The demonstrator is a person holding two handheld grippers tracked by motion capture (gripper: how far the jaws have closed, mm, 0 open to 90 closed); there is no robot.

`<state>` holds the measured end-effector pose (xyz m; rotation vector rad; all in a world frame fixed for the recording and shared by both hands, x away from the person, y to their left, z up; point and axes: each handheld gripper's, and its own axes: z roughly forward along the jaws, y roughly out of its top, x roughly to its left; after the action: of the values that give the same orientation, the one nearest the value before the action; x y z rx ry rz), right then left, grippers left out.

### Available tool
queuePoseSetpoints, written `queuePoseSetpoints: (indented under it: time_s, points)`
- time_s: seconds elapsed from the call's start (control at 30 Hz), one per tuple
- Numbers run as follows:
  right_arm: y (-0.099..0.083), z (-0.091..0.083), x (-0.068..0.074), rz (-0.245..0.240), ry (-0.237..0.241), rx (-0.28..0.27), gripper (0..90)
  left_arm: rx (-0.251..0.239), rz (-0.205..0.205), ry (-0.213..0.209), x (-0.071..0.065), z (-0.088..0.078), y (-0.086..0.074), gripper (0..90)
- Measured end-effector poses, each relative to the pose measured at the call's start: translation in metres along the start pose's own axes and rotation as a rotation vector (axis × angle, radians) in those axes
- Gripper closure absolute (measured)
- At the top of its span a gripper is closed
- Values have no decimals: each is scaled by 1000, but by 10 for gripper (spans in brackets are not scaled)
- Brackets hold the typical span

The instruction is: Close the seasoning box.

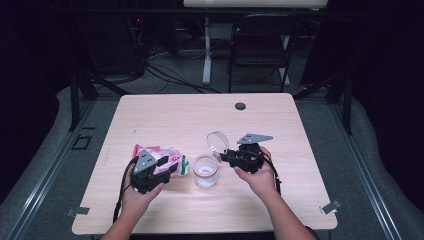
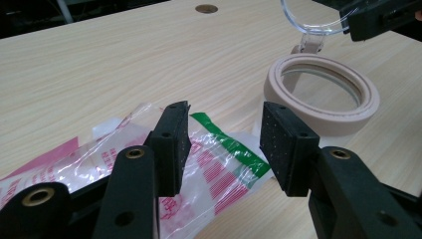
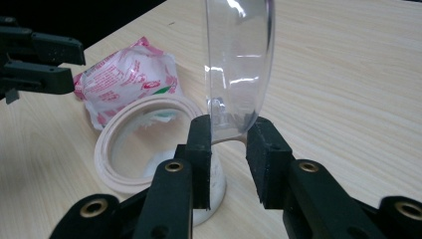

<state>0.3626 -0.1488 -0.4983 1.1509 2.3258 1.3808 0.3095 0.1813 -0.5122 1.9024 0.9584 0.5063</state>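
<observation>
Wooden worktop [image 1: 165, 112] carries a clear jar [image 1: 205, 171] with a cream rim, standing upright near the middle of the front half. Its clear hinged lid [image 1: 217, 142] is swung up, standing roughly on edge above the jar's far right side.

Right gripper [image 1: 223, 156]: jaws set on either side of the lid's lower edge, near the hinge; in the right gripper view the pads [image 3: 201, 144] sit against the clear plastic, so the lid is pinched between them. Jaws partly closed.

Left gripper [image 1: 169, 165]: jaws about half apart, with nothing pressed between the pads. It hovers over a pink-and-white plastic packet [image 1: 162, 152] with a green strip, which lies flat just left of the jar. In the left gripper view the packet lies below and between the jaws; contact cannot be told.

Both grippers are hand-held, forearms entering from the near edge.
</observation>
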Motion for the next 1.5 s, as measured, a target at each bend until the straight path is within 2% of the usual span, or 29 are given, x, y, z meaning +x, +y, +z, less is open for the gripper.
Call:
queuePoseSetpoints:
  time_s: [0.33,0.6,0.93,1.13,1.3,1.5]
  points:
    - [7,2,-16,72,1,-46,745,7,-14,36,5,-9,-7,544]
    - [12,6,-19,73,-16,-69,753,15,-15,54,6,-14,-11,543]
    - [13,6,-15,41,-35,-58,733,17,-7,51,6,-12,-11,541]
    - [13,2,-11,22,-45,-68,691,26,36,33,5,-6,-8,540]
    - [12,-4,-7,15,-43,-83,644,34,45,22,6,-1,-6,540]
    - [9,-10,-3,-12,-63,-73,618,34,72,12,1,6,-1,540]
